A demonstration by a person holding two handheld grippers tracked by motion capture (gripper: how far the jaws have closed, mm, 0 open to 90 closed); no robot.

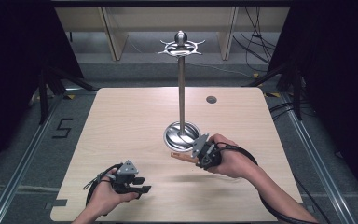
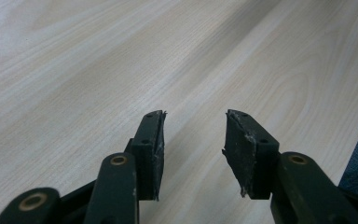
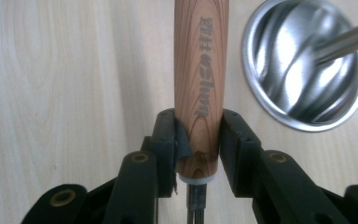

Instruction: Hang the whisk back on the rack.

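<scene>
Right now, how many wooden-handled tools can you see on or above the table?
1. The wooden-handled tool is clamped in the right gripper, beside the round base of the metal stand. Its working end is hidden.

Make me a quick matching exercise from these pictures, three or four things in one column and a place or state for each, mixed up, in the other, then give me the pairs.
Things:
1. left gripper
2. right gripper
3. wooden handle
4. metal stand

States or places:
A. upright, with a shiny round base
B. clamped between two black jaws
C. open, bare table between its jaws
D. shut on a wooden handle

Pairs: 1-C, 2-D, 3-B, 4-A
</scene>
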